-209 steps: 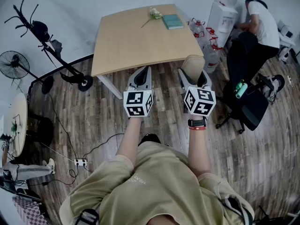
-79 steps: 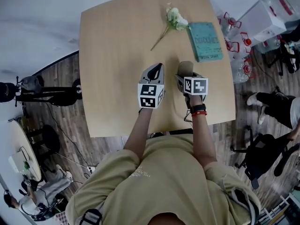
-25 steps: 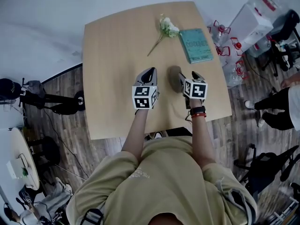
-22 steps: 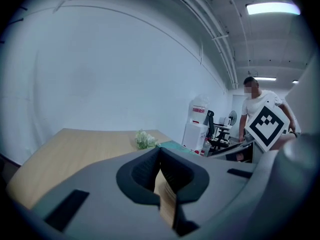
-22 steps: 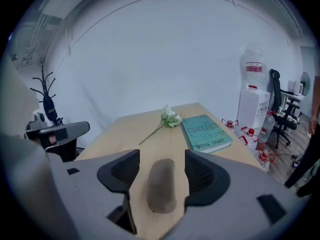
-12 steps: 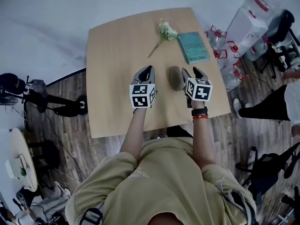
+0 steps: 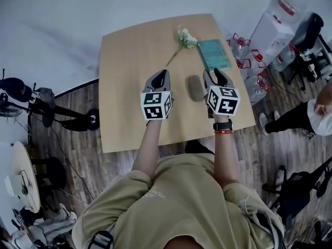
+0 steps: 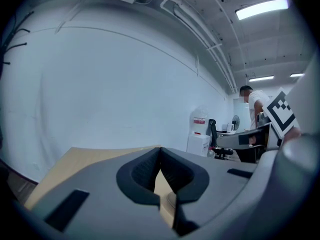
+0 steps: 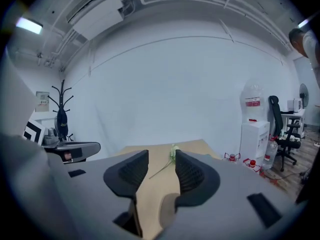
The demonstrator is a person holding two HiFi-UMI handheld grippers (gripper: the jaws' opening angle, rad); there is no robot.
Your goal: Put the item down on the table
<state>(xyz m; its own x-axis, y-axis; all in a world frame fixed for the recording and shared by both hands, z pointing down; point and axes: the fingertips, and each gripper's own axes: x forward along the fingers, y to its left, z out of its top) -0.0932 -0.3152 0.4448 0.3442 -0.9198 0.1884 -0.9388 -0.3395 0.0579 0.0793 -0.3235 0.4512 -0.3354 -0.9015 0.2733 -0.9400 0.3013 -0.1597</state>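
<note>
The item, a taupe oblong pouch, lies flat on the wooden table. My right gripper hovers just right of it, not touching; its jaws stand apart and are closing with nothing between them. In the right gripper view bare tabletop shows through the gap. My left gripper hangs left of the item, shut and empty; in the left gripper view its tips meet.
A white flower on a long stem and a teal book lie at the table's far end. The flower also shows ahead of the right jaws. Water bottles, a dispenser and a person are to the right.
My right gripper has come off the item and shifted right, its jaws narrowing. The item stays on the table. The left gripper has barely moved.
</note>
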